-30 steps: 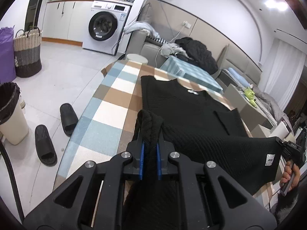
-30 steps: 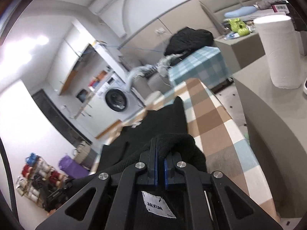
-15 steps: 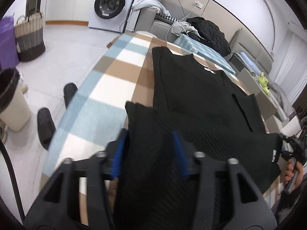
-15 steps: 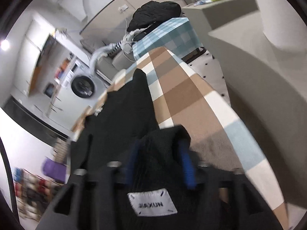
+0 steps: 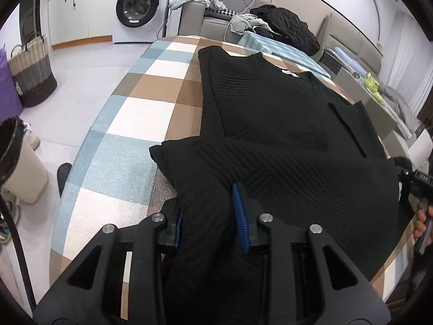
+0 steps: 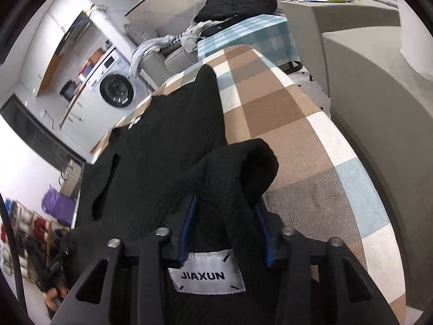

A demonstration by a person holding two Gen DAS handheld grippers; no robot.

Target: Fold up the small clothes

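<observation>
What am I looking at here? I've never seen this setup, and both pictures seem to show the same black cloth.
No robot: a person holds a two-finger claw in each hand, each carrying a fisheye camera looking along its fingers. One picture comes from the left claw, the other from the right claw. A black knit garment lies on a checked table cover; its hem has been brought up over the body, a white label showing. Both claws are open, fabric draped loosely between the blue pads, so nothing is gripped.
</observation>
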